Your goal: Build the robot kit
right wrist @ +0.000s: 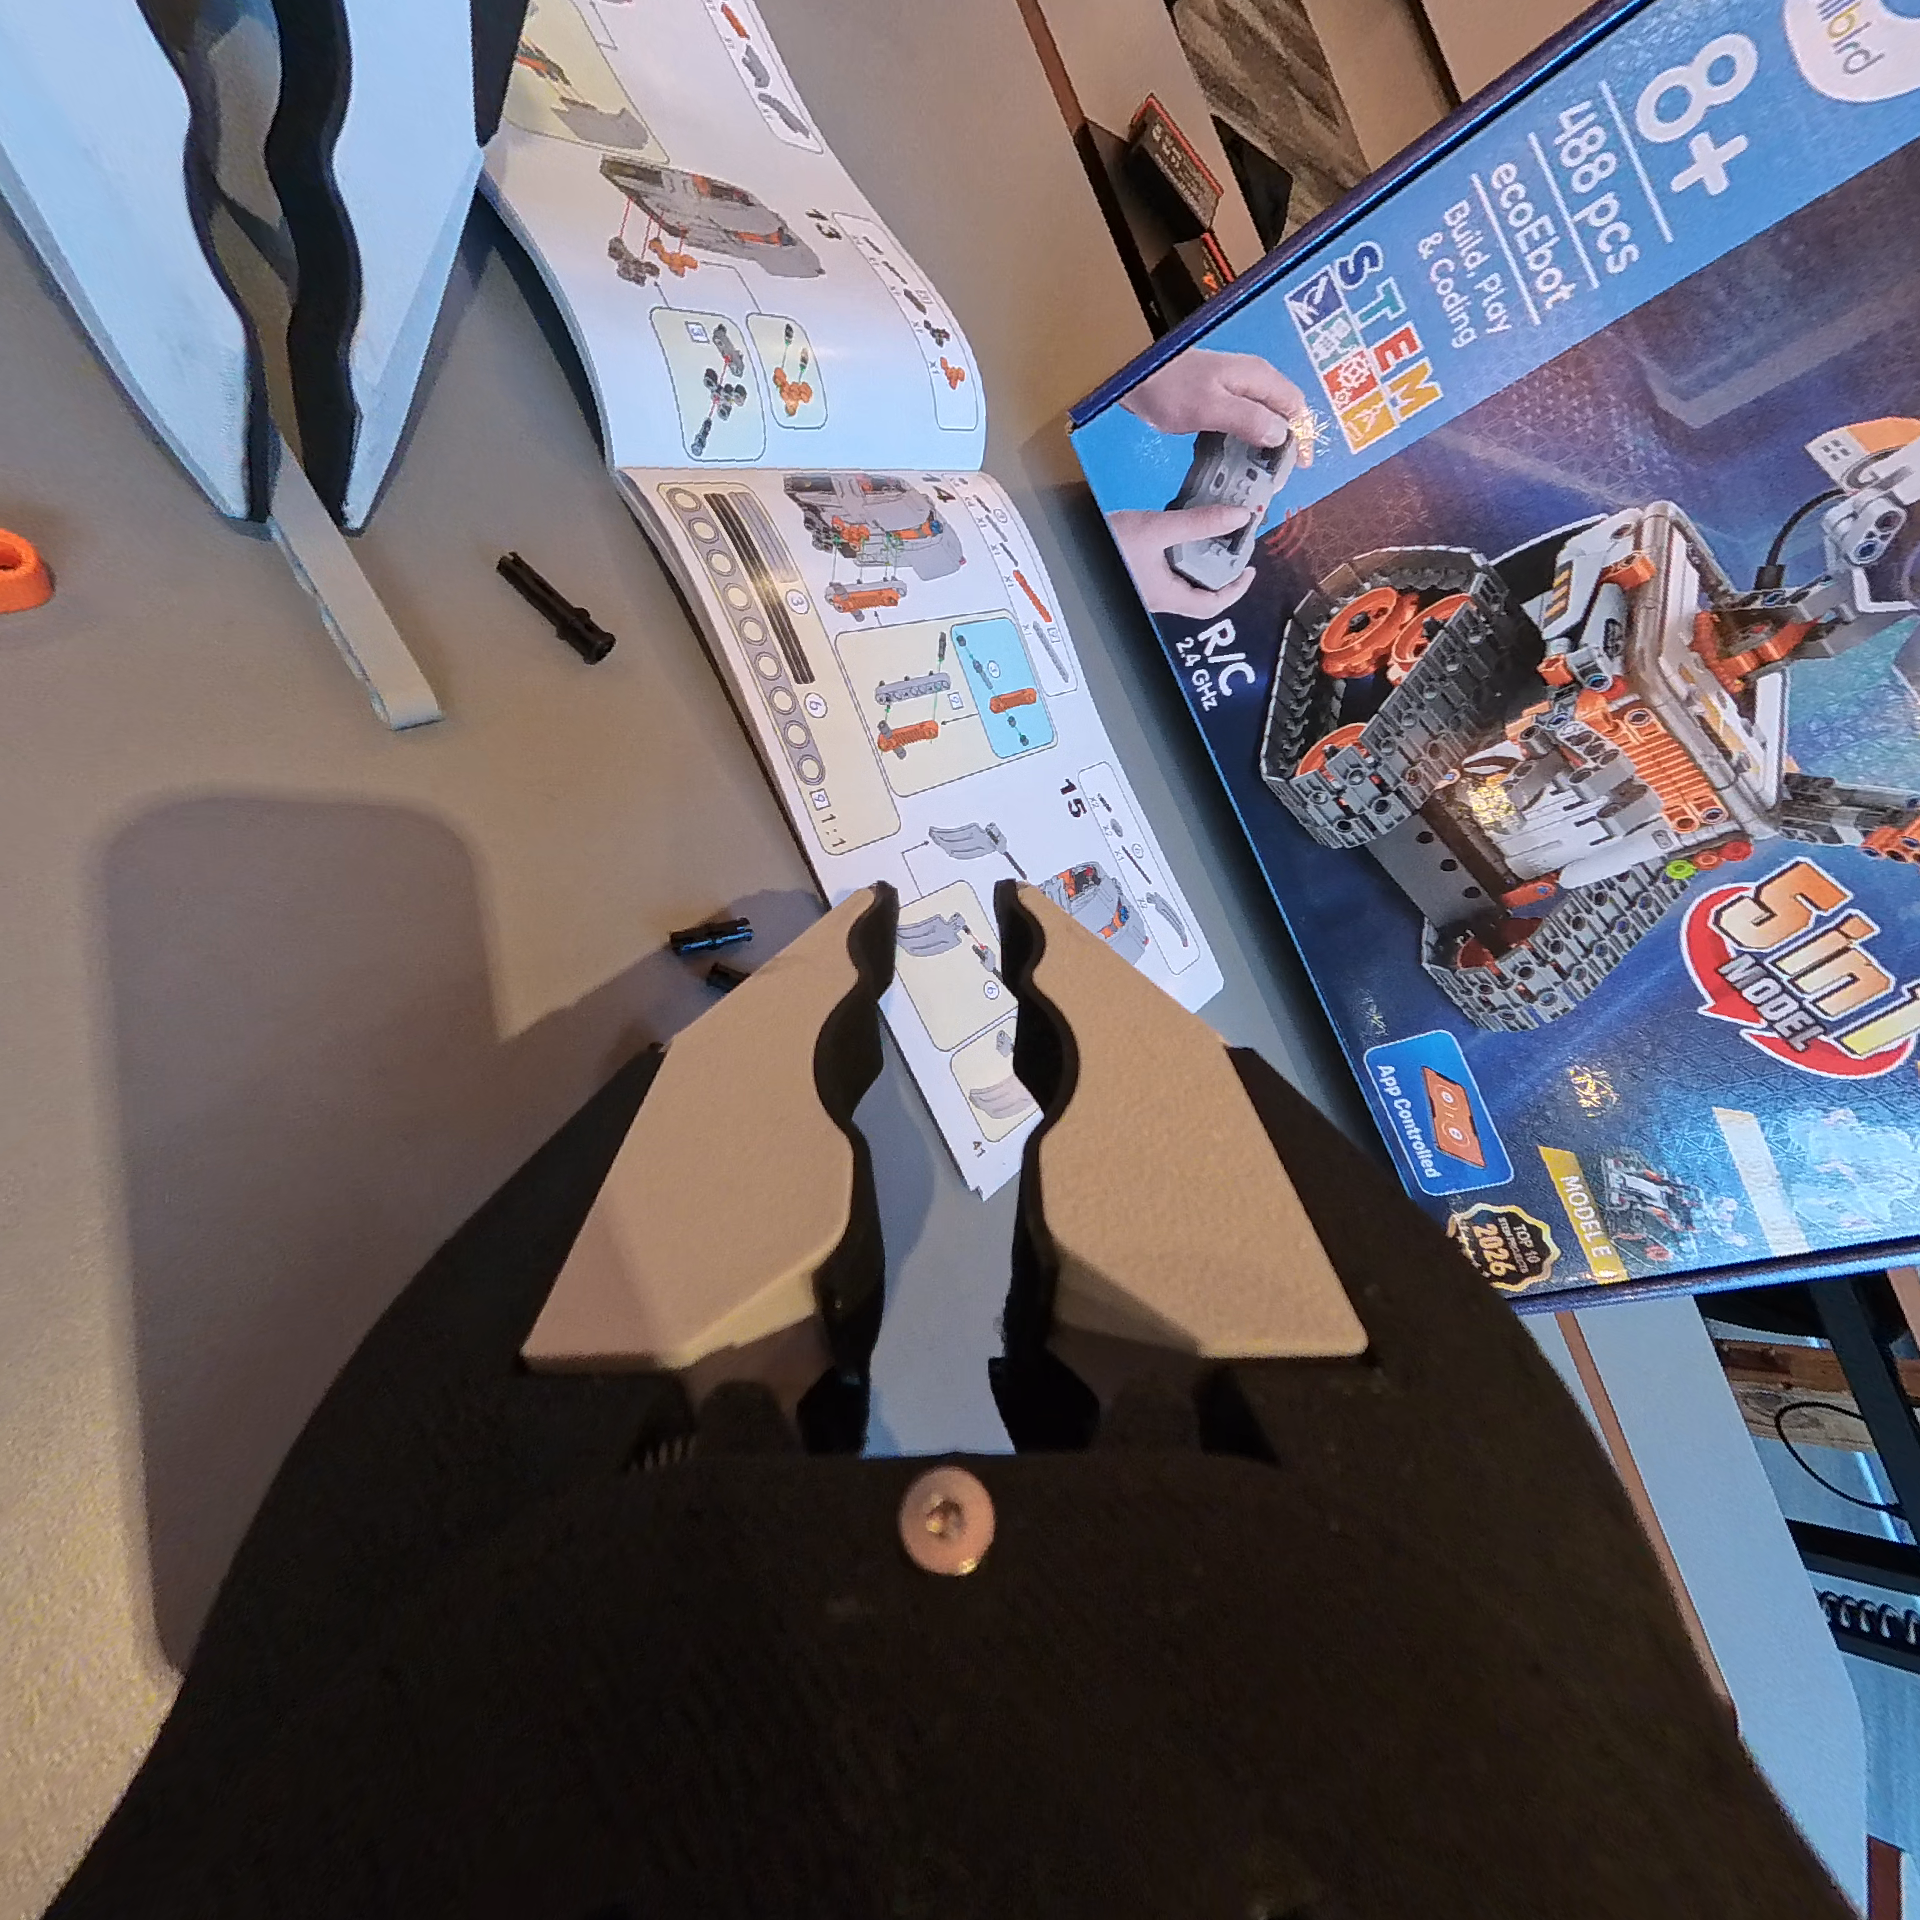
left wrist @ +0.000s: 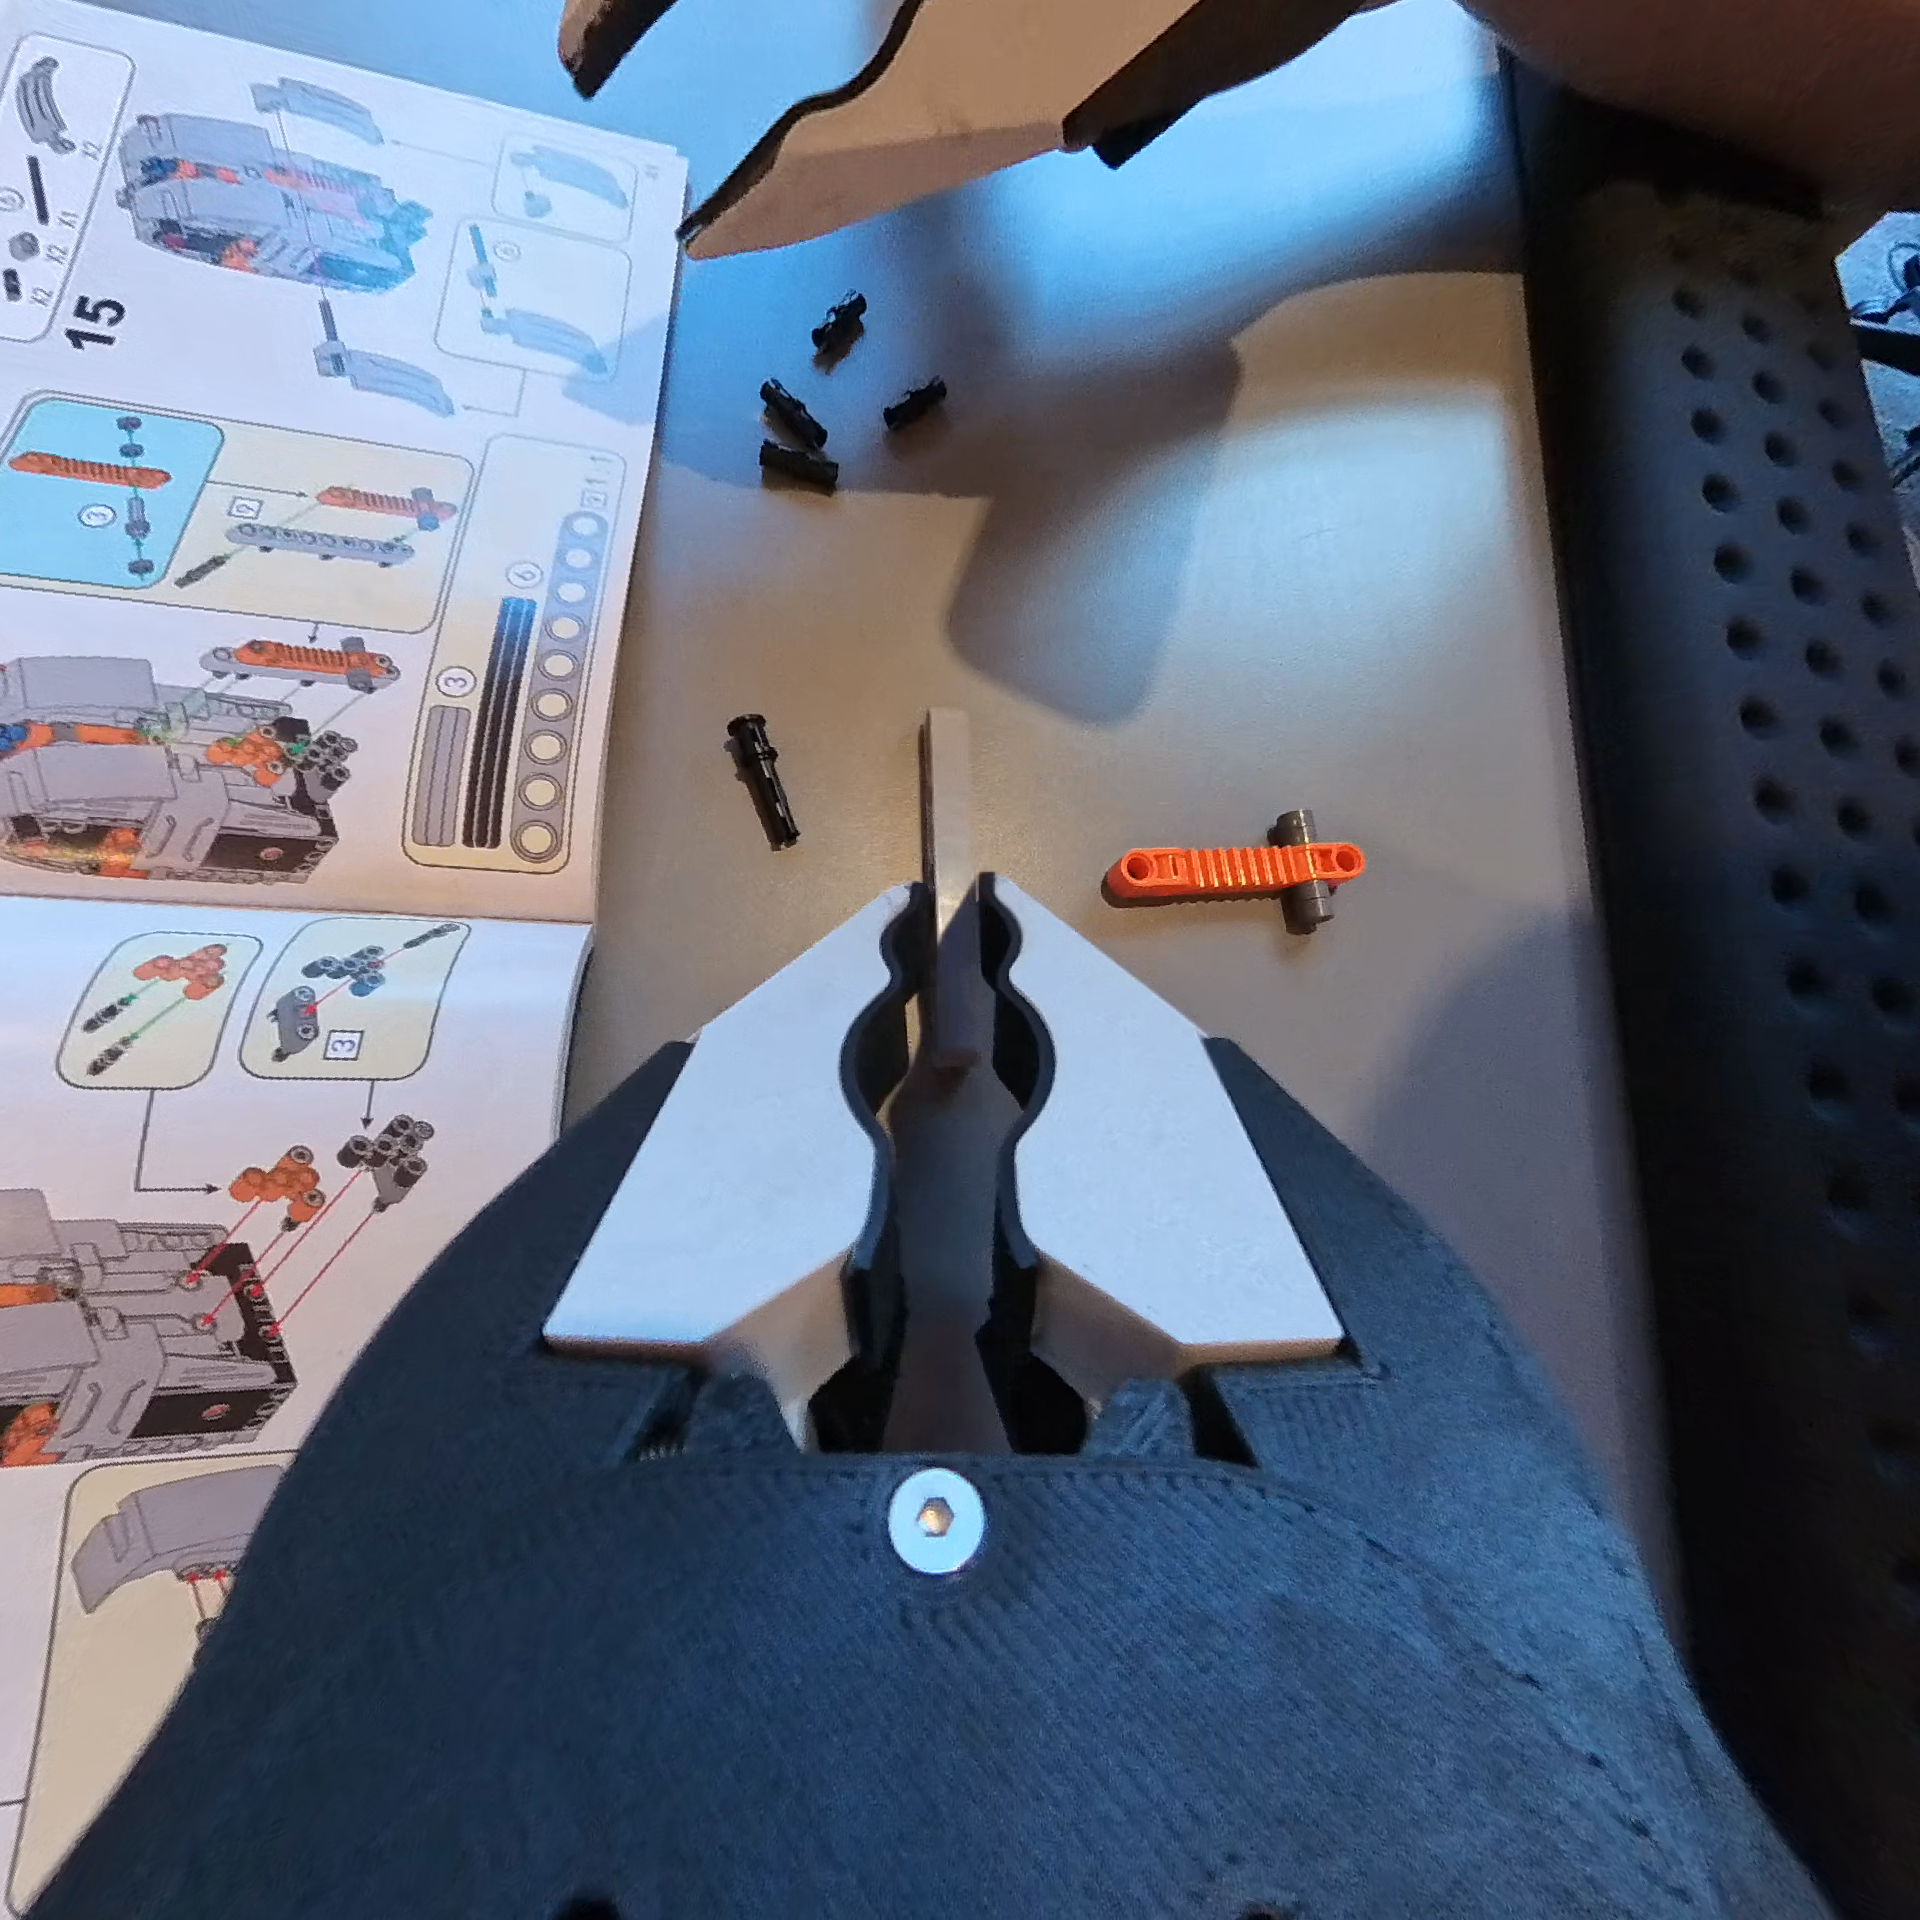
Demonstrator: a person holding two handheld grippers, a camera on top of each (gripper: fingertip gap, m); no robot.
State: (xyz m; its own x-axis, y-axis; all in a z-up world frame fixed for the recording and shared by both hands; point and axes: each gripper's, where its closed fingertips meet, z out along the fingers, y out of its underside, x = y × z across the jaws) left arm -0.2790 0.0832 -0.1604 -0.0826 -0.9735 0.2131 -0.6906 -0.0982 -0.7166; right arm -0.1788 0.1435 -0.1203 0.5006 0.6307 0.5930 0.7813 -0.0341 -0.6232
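My left gripper (left wrist: 948, 894) is shut on a thin light grey beam (left wrist: 948, 800) that juts forward past the fingertips, edge up. In the right wrist view, the left gripper (right wrist: 296, 509) holds that beam (right wrist: 358, 634) with its far end down at the tabletop. A long black pin (left wrist: 764, 779) lies just left of the beam. An orange toothed piece (left wrist: 1226, 868) with a dark grey pin through it lies to the right. My right gripper (right wrist: 945, 899) is open and empty, hovering over the open instruction booklet (right wrist: 831, 623). Its fingers (left wrist: 894, 156) show at the top of the left wrist view.
Several short black pins (left wrist: 821, 405) lie farther off on the grey table (left wrist: 1299, 623); two show beside my right gripper (right wrist: 712, 938). The booklet (left wrist: 312, 520) covers the left. A dark perforated panel (left wrist: 1766, 623) stands on the right. A blue toy box (right wrist: 1558, 675) lies beyond the booklet. The gap from one gripper's tips to the other's is roughly 12 cm. The long black pin (left wrist: 764, 779) is closer to my left gripper, around 4 cm from its tips; the right tips are 9 cm off. Seen from the right wrist view (right wrist: 555, 592) as well. It is some 5 cm from my left tips to the orange toothed piece (left wrist: 1226, 868).
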